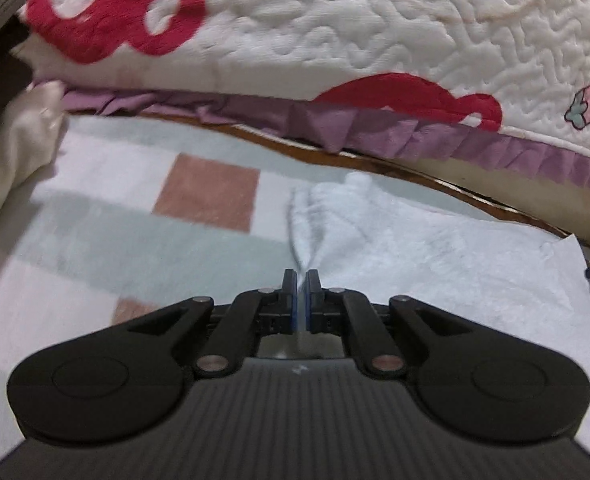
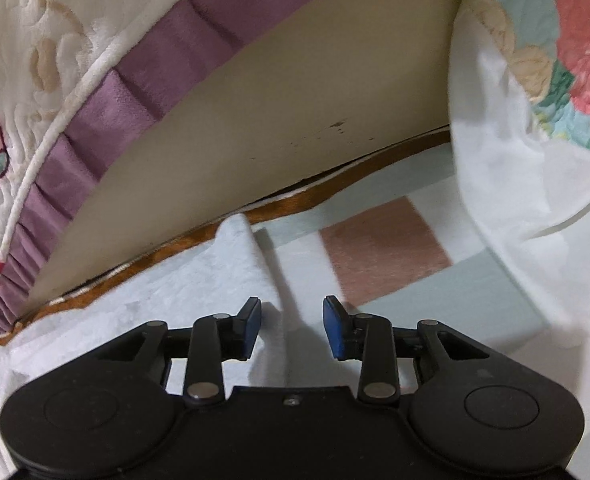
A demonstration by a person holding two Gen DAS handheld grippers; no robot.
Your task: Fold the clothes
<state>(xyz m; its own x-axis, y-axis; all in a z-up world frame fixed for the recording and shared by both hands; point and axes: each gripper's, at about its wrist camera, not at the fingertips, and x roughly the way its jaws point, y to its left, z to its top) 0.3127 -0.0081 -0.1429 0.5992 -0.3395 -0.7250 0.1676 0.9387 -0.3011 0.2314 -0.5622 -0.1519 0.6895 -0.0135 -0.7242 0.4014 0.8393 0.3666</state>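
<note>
A pale blue fleecy cloth (image 1: 435, 256) lies on a checked blanket (image 1: 107, 240). My left gripper (image 1: 302, 280) is shut on a pinched fold of this cloth, which rises in a ridge away from the fingertips. In the right wrist view the same pale cloth (image 2: 191, 276) spreads to the left, its edge running down between the fingers. My right gripper (image 2: 291, 312) stands open just above that edge, with the blue pads (image 2: 333, 320) apart and nothing clamped.
A white quilted cover (image 1: 375, 28) with red patches and a purple frill (image 1: 415, 132) hangs along the far side. A floral pillow (image 2: 575, 52) and white fabric (image 2: 507, 168) lie to the right. A cream cloth (image 1: 19, 140) sits at the left.
</note>
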